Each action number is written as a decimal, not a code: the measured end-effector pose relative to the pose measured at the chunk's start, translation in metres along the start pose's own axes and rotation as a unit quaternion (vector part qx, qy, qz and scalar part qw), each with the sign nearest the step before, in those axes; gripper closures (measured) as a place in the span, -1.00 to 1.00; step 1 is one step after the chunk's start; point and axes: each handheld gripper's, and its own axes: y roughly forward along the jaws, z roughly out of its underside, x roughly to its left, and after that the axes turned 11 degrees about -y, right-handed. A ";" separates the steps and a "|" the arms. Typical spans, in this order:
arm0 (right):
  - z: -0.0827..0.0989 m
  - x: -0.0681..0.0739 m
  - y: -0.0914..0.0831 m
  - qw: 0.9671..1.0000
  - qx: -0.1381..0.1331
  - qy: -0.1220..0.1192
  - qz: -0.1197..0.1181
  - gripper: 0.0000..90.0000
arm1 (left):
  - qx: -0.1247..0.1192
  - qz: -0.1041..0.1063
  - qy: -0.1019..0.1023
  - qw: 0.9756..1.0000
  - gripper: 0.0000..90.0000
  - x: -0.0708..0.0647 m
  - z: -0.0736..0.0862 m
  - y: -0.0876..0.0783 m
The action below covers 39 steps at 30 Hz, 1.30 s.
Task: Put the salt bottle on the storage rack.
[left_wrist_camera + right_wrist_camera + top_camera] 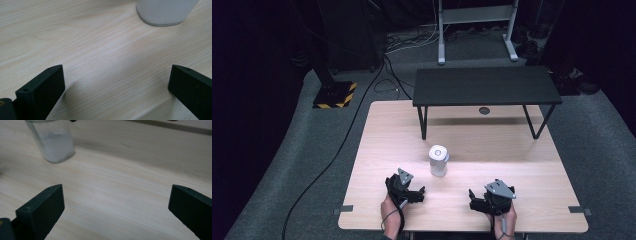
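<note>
High view: white-capped jar (438, 160) stands upright mid-table (512, 200), just ahead of both hands, nearer left gripper (412, 192). Right gripper (477, 199) well off to jar's side. Both sets of jaws wide apart, nothing between them. Right gripper view: jar clear-walled, white powder inside, looks like glass or hard plastic. Judgement: stiff, smooth, likely slippery, moderately light, tall enough to tip. Best hold across straight body below cap, squarely, firm but gentle. Black shelf (486, 85) stands behind.

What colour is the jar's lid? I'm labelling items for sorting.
White; the jar lid shows best in the high view.
</note>
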 end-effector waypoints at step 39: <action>-0.081 0.023 0.129 0.991 -0.017 -0.063 -0.121 -0.41 | 0.000 0.002 0.002 1.000 -1.00 0.000 0.000 0.000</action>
